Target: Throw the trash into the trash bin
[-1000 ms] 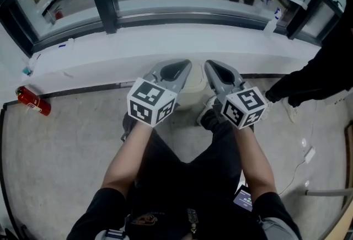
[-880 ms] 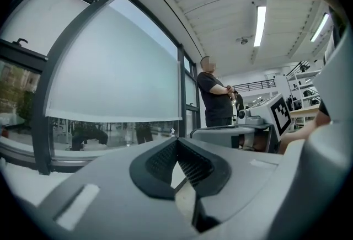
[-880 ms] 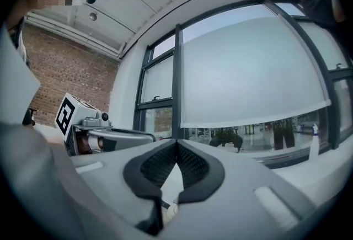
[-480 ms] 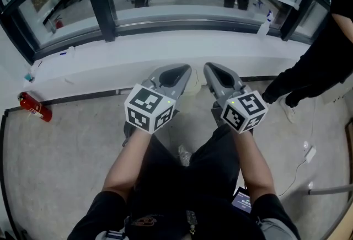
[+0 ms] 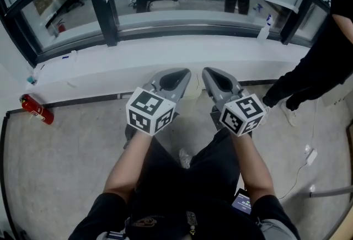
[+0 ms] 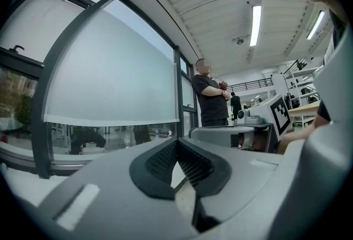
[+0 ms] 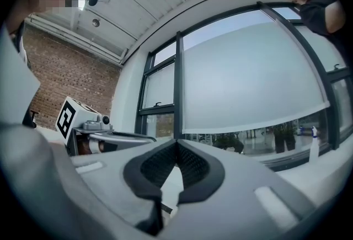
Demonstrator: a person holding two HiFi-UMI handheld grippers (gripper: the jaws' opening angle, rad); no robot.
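My left gripper (image 5: 179,74) and right gripper (image 5: 212,72) are held side by side at waist height, pointing level at the white window ledge (image 5: 110,59). Both are shut, and their dark pads meet with nothing between them in the left gripper view (image 6: 176,142) and the right gripper view (image 7: 176,145). Each gripper shows at the edge of the other's view: the right gripper (image 6: 265,123) and the left gripper (image 7: 83,123). No piece of trash shows in any view. Only a pale beige sliver (image 5: 193,92) shows between the grippers, and I cannot tell what it is.
A red fire extinguisher (image 5: 36,109) lies on the floor at the left. A person in black (image 5: 325,62) stands close on the right. A spray bottle (image 5: 266,26) stands on the ledge. A white cable (image 5: 306,156) lies on the floor at the right. Another person (image 6: 212,95) stands by the window.
Both grippers have risen slightly and then kept still. The pale rounded thing seen under their tips a second ago is now almost hidden. My shoe has moved back between my legs.
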